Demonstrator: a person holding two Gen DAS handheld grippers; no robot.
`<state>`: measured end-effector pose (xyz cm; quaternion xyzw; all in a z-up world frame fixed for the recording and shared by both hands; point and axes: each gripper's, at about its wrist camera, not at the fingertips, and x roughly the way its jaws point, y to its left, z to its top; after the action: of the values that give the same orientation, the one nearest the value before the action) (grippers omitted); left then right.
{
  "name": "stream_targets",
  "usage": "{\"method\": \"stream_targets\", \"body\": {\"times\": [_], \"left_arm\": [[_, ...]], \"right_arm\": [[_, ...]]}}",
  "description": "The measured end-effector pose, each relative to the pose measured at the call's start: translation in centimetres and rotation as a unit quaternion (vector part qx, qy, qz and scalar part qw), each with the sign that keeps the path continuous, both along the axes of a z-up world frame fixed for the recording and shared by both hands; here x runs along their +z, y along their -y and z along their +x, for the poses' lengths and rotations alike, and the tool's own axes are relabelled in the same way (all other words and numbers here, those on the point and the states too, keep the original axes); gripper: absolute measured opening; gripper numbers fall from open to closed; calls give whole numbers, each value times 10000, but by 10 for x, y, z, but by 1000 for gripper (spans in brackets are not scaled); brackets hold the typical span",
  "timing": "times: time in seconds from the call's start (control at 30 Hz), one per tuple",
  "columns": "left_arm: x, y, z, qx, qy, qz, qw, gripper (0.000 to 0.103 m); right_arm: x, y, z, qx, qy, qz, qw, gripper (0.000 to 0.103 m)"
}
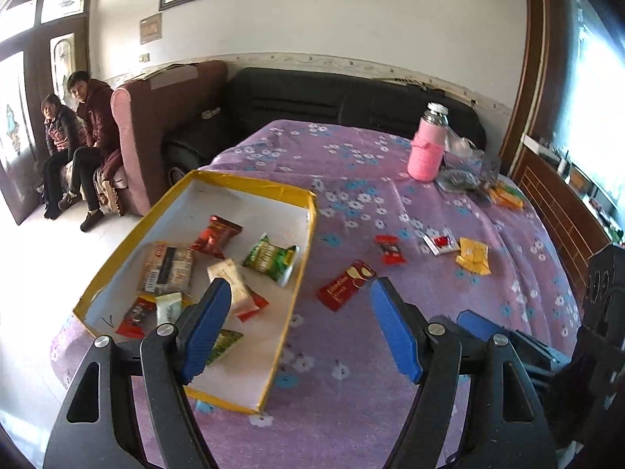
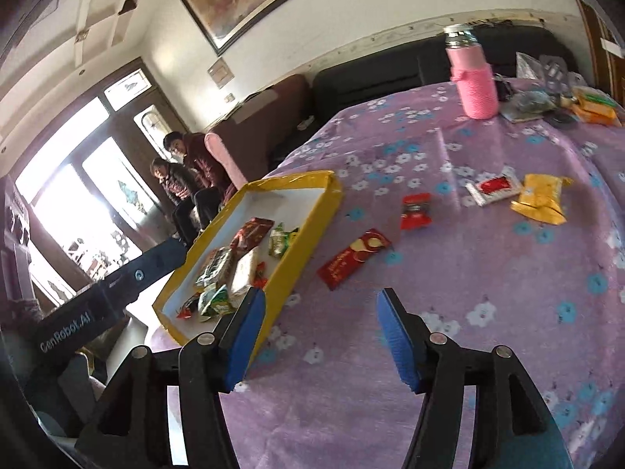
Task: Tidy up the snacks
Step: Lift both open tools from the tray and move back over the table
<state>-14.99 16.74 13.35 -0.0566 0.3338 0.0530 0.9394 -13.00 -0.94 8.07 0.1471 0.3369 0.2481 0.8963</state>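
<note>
A yellow-rimmed white box (image 1: 273,191) (image 2: 312,215) lies on the purple flowered tablecloth and holds several snack packets. Loose on the cloth to its right are a long dark red packet (image 1: 345,285) (image 2: 353,258), a small red candy (image 1: 390,249) (image 2: 415,211), a white and red sachet (image 1: 441,243) (image 2: 493,187) and a yellow packet (image 1: 473,256) (image 2: 541,198). My left gripper (image 1: 299,291) hovers open over the box's near right side with nothing between its fingers. My right gripper (image 2: 320,305) is open and empty, above the cloth just in front of the dark red packet.
A pink knitted-sleeve bottle (image 1: 427,148) (image 2: 474,78) stands at the table's far side beside plastic bags and orange packets (image 1: 506,195) (image 2: 593,109). Two people (image 1: 78,136) (image 2: 183,172) sit far left by a door. A dark sofa (image 1: 332,97) runs behind the table.
</note>
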Motion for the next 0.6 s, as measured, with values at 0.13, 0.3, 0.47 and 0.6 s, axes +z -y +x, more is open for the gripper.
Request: {"method": "stream_targets", "body": {"times": [0.13,0.3,0.47,0.6], "left_arm": [[-3,12,4,-130,-85,58,9999,74],[-7,23,8,-232,-166,122,9995,74],[-11,28,15,-276,-245,129,9992,74],[-18,27,23,-440,-352,-84,9984,74]], "right_arm": [[-2,13,1,-114,-31,54,9999,62],[-6,26,5,-224,-90,89,9997,63],[-11,39,13,-355,-177,104,9992,63],[-13,53,17,-496,-227,97,9985,63]]}}
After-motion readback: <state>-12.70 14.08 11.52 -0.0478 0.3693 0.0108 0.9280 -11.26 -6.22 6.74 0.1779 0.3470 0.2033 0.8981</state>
